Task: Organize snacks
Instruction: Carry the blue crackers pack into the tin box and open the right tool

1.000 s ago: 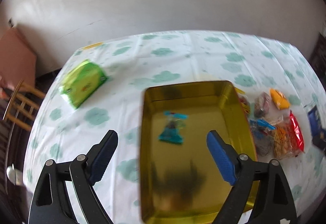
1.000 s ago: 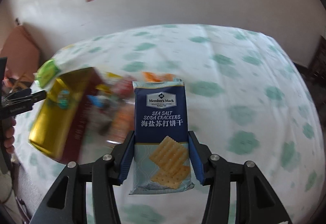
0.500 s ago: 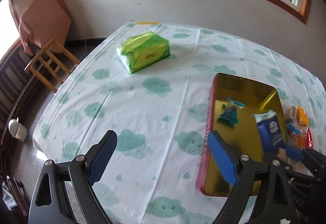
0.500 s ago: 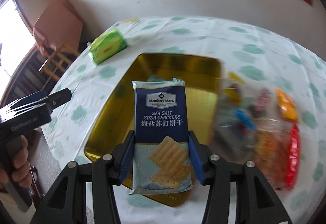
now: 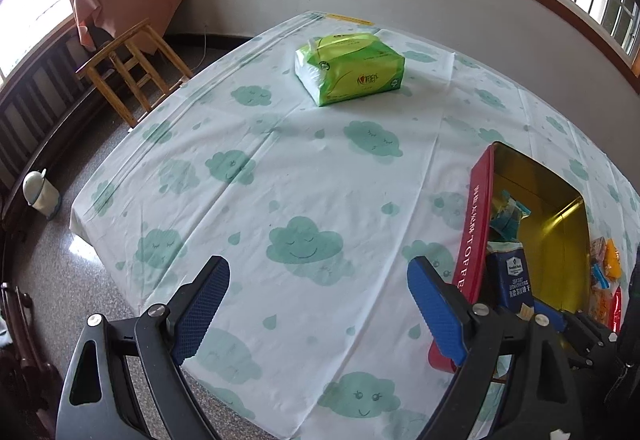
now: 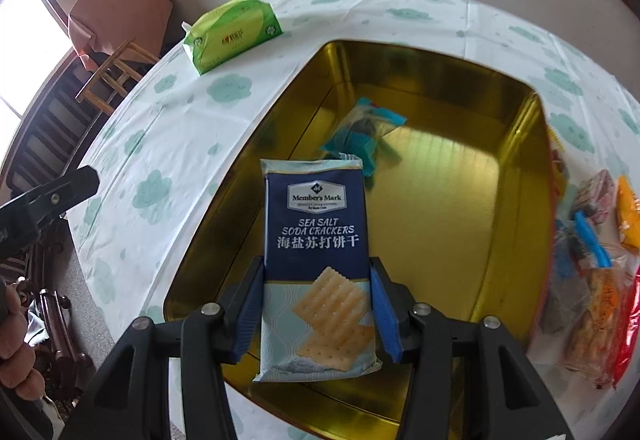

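Observation:
My right gripper is shut on a blue pack of sea salt soda crackers and holds it upright over the near part of the gold tin. A small teal snack packet lies inside the tin. In the left wrist view the tin shows a red outer wall at the right, with the cracker pack inside it. My left gripper is open and empty above the tablecloth, left of the tin.
A pile of loose snack packets lies on the cloth right of the tin. A green tissue pack sits at the table's far side. A wooden chair stands beyond the left edge.
The right gripper has carried the cracker pack from over the snack pile to over the tin and lower into it. The left gripper has swung left, away from the tin.

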The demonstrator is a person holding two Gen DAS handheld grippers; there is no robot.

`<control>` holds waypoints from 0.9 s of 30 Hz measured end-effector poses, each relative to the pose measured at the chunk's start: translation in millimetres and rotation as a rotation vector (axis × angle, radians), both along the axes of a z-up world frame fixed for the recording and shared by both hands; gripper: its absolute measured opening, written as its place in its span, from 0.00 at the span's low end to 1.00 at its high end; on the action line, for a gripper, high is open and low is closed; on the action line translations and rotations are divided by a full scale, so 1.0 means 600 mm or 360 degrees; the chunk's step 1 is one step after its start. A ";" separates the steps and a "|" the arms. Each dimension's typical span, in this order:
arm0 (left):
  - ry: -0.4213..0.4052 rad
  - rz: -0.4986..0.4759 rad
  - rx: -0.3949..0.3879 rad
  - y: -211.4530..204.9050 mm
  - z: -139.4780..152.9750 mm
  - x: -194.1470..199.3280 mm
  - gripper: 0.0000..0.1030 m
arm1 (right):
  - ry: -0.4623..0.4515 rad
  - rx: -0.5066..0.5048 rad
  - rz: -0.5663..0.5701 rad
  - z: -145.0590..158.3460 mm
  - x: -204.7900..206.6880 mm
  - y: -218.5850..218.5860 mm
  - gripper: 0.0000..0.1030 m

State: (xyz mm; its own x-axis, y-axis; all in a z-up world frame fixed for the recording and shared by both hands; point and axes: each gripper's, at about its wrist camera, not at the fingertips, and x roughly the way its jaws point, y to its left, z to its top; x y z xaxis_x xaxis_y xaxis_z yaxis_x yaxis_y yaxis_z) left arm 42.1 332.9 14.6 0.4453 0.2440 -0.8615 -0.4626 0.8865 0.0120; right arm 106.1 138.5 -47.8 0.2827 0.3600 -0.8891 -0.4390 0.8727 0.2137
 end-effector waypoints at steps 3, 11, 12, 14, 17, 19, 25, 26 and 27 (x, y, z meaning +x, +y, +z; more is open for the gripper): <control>-0.0005 0.0006 0.0001 0.004 0.000 -0.004 0.86 | 0.0039 0.0010 -0.0017 -0.011 0.003 0.002 0.49; 0.0007 0.0007 -0.0010 0.001 -0.003 -0.006 0.86 | 0.0105 0.0086 -0.0015 -0.021 0.001 0.013 0.51; 0.0007 0.0005 -0.0013 0.000 -0.003 -0.005 0.86 | 0.0128 0.0114 0.0001 -0.022 0.000 0.015 0.51; 0.0002 0.0001 -0.0017 -0.004 -0.002 -0.006 0.86 | 0.0146 0.0151 0.0040 -0.021 -0.002 0.020 0.51; -0.0018 -0.0017 -0.0031 -0.015 0.002 -0.006 0.86 | 0.0065 0.0111 0.0093 -0.011 -0.013 0.021 0.51; -0.0032 -0.0049 -0.0033 -0.028 0.006 -0.004 0.86 | 0.0022 0.0123 0.0127 0.000 -0.022 0.011 0.51; -0.0072 -0.0168 -0.0051 -0.080 0.020 0.005 0.86 | -0.0139 0.0158 0.0049 0.055 -0.035 -0.092 0.51; -0.0078 -0.0196 -0.0053 -0.091 0.023 0.006 0.86 | -0.0170 0.0148 0.0008 0.064 -0.034 -0.118 0.51; -0.0084 -0.0221 -0.0056 -0.102 0.026 0.007 0.86 | -0.0193 0.0135 -0.0036 0.071 -0.032 -0.144 0.52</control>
